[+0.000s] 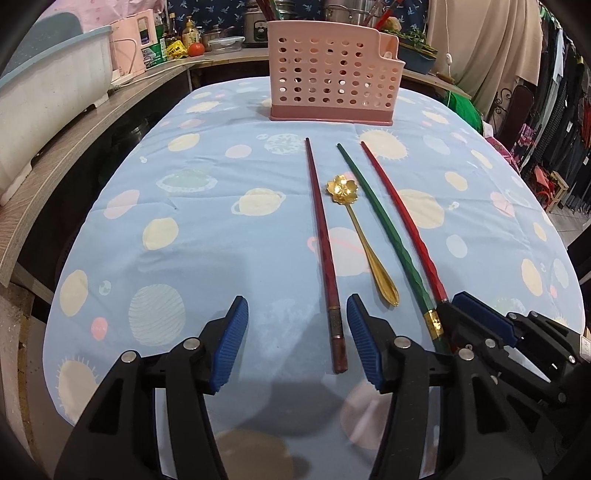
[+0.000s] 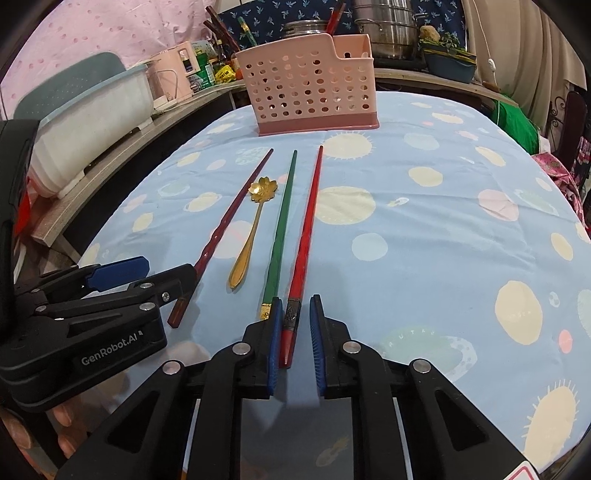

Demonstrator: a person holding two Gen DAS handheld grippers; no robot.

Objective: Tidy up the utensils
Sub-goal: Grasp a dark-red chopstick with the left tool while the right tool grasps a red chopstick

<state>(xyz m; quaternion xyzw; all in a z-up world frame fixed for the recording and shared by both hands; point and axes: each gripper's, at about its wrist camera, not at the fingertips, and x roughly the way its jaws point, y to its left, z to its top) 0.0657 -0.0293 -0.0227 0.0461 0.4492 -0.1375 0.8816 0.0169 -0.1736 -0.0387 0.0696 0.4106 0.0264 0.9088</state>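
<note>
Left gripper (image 1: 295, 339): jaws parted, angled down, nothing gripped. Right gripper (image 2: 293, 332): just right of it, jaws narrowed, angled down.

Blue planet-print tablecloth (image 1: 207, 236), white tub (image 1: 48, 92), steel pots (image 2: 388, 33), tomato (image 1: 196, 49), hanging clothes (image 1: 565, 122)

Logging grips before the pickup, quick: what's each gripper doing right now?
Left gripper: open, straddling the dark red chopstick, not gripping.
Right gripper: nearly closed around the bright red chopstick; firm grip cannot be told.
</note>
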